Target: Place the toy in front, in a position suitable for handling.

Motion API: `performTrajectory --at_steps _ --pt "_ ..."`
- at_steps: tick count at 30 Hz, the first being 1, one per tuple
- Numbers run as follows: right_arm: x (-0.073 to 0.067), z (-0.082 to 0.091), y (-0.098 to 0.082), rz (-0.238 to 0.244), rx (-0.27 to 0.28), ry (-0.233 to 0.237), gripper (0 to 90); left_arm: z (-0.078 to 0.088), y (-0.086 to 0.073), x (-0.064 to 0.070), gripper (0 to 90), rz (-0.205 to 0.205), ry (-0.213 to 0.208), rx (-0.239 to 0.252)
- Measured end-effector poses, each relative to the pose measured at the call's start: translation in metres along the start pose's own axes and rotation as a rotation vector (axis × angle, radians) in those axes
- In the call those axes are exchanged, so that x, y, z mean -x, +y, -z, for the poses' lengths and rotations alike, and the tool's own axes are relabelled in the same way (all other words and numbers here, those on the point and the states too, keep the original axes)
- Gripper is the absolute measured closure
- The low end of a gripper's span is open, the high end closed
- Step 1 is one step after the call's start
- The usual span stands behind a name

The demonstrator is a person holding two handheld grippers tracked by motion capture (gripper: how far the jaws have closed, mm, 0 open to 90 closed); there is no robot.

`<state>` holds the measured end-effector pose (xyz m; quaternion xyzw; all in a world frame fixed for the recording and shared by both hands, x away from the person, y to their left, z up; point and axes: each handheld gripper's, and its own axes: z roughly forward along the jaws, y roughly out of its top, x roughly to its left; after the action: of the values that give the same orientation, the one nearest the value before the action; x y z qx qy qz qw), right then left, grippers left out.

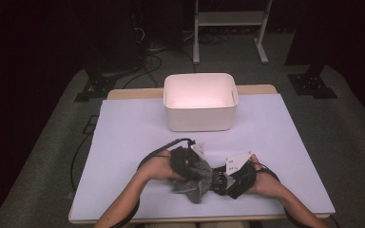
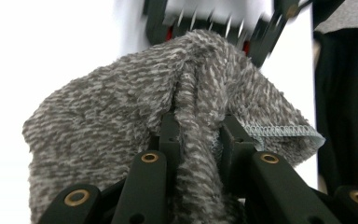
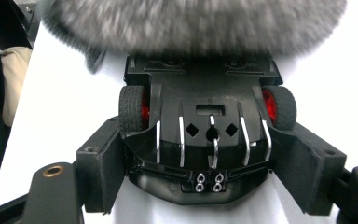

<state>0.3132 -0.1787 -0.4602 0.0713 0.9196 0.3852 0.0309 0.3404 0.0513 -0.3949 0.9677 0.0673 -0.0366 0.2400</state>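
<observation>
Cloth (image 2: pixel 168 107) pinched, toy car (image 3: pixel 205 135) gripped.

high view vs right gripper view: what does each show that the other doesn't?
High view alone: the white bin at the far side of the table, both forearms, the left tongs shut on the grey cloth. Right gripper view alone: the toy car's underside, with its red-hubbed wheels and metal contact strips, clamped between the right tongs. Both: the cloth against the car.

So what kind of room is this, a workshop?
Probably a lab or recording studio, not a home: a table under a white sheet, a dark room with cables on grey carpet, and a white equipment stand behind.
</observation>
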Motion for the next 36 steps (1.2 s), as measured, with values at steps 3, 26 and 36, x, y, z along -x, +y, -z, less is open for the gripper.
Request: performTrajectory --at_steps 3,26,36 --pt "0.002 0.000 0.000 -0.021 -0.001 0.011 23.3 0.005 -0.014 -0.004 73.8 0.036 0.014 0.003" --pt "-0.001 0.000 0.009 -0.024 -0.010 -0.019 20.9 -0.001 -0.001 0.004 73.6 0.003 -0.013 0.018" --pt "-0.004 -0.002 0.007 0.010 -0.005 -0.030 21.1 -0.019 0.051 0.011 73.7 -0.092 -0.040 0.032"
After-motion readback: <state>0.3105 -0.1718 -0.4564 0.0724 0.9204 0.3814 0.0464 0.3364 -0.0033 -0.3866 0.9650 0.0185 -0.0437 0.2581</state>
